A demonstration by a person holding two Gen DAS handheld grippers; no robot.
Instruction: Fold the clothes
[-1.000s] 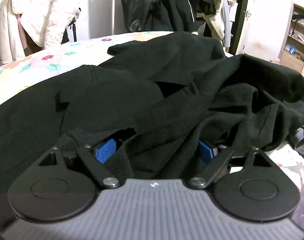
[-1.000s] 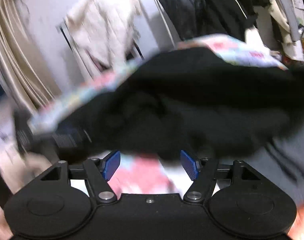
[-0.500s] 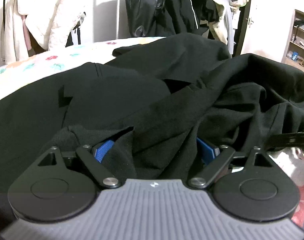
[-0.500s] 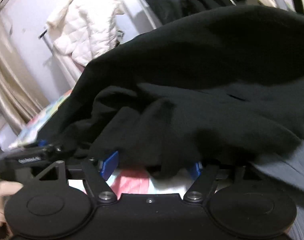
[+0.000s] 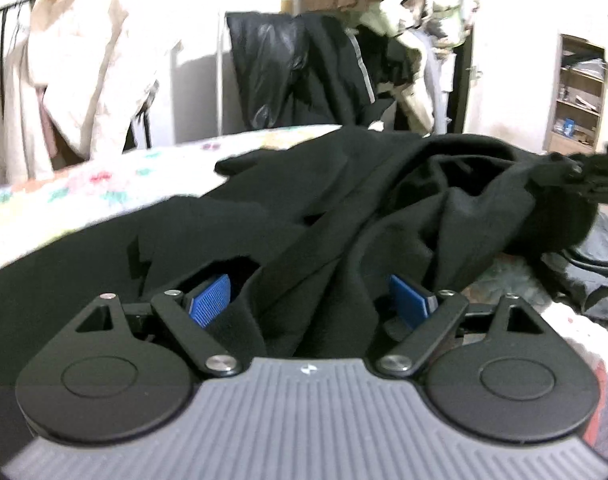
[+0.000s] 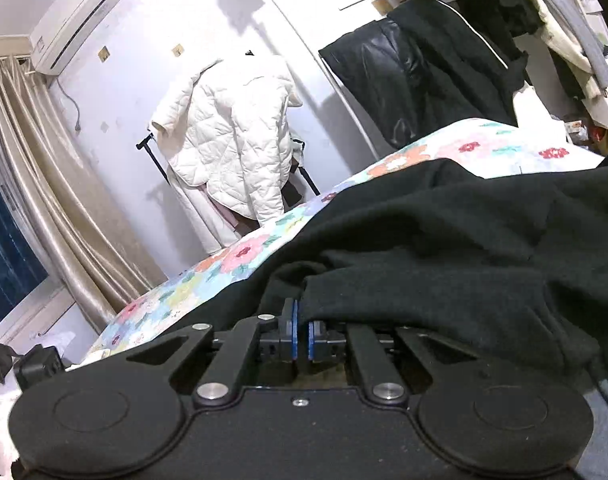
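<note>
One black, soft fleece garment (image 5: 343,216) lies rumpled on the flower-printed bedspread (image 5: 84,188), and both tools are at its near edge. The left tool (image 5: 313,300) stands wide, its two blue ribbed pads (image 5: 208,299) well apart, with a bunched ridge of the black cloth running between them toward 12 o'clock; nothing is pinched there. The right tool (image 6: 301,334) has its pads drawn nearly together, and a fold of the garment's edge drops down onto their tips; they seem to be nipping that fold, though the cloth hides the contact itself.

In the left wrist view the right tool shows at 3 o'clock as a dark bar (image 5: 591,176) touching the garment's raised far corner. The garment's long run stretches from the left tool out toward 1 o'clock, so its bulk lies ahead of the left tool and to the left of the right one. The right hand looks nearer a usable grip; the left likely needs to close on the ridge before any lift or spread.

Count: one garment being worked, two tools, one bed. A white quilted jacket (image 6: 232,136) and dark coats (image 6: 423,64) hang behind.
</note>
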